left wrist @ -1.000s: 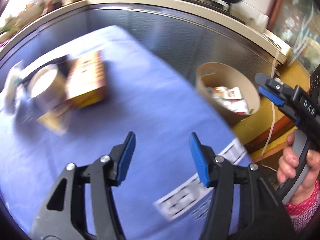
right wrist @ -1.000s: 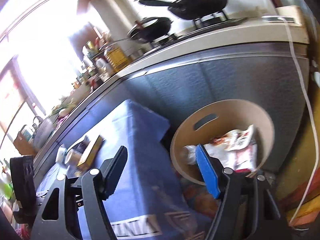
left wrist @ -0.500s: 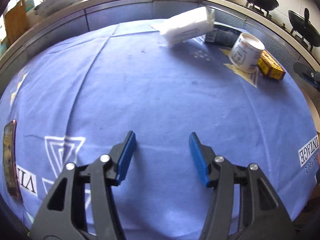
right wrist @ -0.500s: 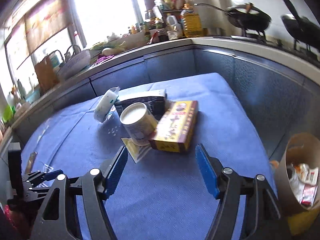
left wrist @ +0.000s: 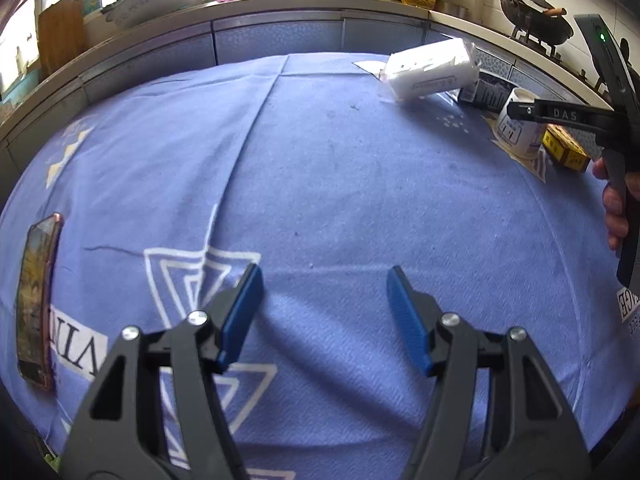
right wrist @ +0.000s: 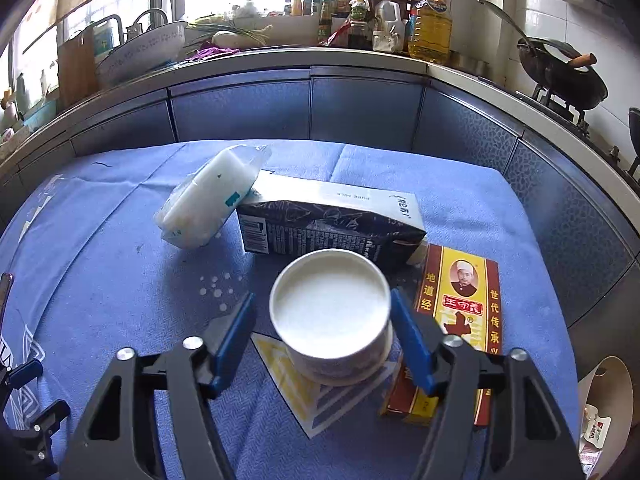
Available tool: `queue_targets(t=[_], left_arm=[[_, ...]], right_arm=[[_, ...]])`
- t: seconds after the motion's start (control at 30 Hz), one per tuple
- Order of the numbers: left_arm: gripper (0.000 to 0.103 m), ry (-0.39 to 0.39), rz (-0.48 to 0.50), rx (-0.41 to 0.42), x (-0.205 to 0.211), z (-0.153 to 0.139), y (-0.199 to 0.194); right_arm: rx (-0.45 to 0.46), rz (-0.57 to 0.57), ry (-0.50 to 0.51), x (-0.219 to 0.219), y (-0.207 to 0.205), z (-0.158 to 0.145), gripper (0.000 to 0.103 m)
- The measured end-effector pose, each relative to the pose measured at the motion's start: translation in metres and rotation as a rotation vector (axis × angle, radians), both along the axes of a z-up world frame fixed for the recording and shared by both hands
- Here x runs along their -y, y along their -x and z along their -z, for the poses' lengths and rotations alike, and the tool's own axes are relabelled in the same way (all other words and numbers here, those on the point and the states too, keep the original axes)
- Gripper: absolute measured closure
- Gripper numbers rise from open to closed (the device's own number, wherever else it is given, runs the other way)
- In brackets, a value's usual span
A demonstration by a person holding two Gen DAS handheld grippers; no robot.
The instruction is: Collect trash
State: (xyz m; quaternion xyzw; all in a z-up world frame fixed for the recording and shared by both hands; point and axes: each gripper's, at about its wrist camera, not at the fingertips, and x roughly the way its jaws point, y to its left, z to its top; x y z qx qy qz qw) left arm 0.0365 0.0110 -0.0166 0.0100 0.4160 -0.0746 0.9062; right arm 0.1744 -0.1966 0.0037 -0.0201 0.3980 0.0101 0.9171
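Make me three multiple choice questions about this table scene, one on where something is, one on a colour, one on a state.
1. Where is the cup?
A. Between the right hand-held gripper's fingers
B. Inside the bin
C. On the milk carton

2. What colour is the cloth?
A. Green
B. Blue
C. White

3. How is the left hand-held gripper?
A. Shut on the tissue pack
B. Shut on the box
C. Open, holding nothing

Answers:
1 A, a blue finger shows on each side of the cup.
2 B, blue cloth with white print covers the table.
3 C, only cloth shows between its spread fingers.
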Motion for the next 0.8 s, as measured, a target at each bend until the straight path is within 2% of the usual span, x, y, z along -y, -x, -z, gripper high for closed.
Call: queue_targets(t=[0.1, 0.23, 0.3, 0.37, 0.47, 0.6, 0.7, 0.8], left_arm=[[0.041, 0.018, 0.000, -0.002, -0.002, 0.000, -0.002], [0.040, 0.071, 0.003, -0.025, -0.012, -0.003, 0.000], [0.038, 0.105, 0.002, -0.039, -0.017, -0.005, 0.001], [0.035, 0.117, 0.004, -0.035, -0.018, -0.009, 0.003], [0.034, 0.113, 0.017, -0.022, -0.014, -0.014, 0.008], [0.032, 0.096, 0.049, -0.004, -0.002, -0.017, 0.013], [0.031, 0.084, 0.077, -0.010, 0.009, -0.015, 0.015], [0.031, 0.067, 0.100, -0.021, 0.020, -0.010, 0.014]], right_arm=[[-0.028, -0.035, -0.088, -0.007, 0.015, -0.001, 0.047], [-0.079, -0.196, -0.307, -0.038, 0.055, -0.004, 0.045], [-0.074, -0.256, -0.331, -0.050, 0.074, -0.007, 0.034], [-0.020, -0.267, -0.329, -0.051, 0.090, -0.013, 0.022], [0.046, -0.211, -0.366, -0.032, 0.103, -0.024, 0.021], [0.119, -0.012, -0.401, 0.022, 0.108, -0.030, 0.021], [0.112, 0.150, -0.383, 0.057, 0.105, -0.022, 0.021], [0.069, 0.234, -0.349, 0.079, 0.099, -0.008, 0.021]])
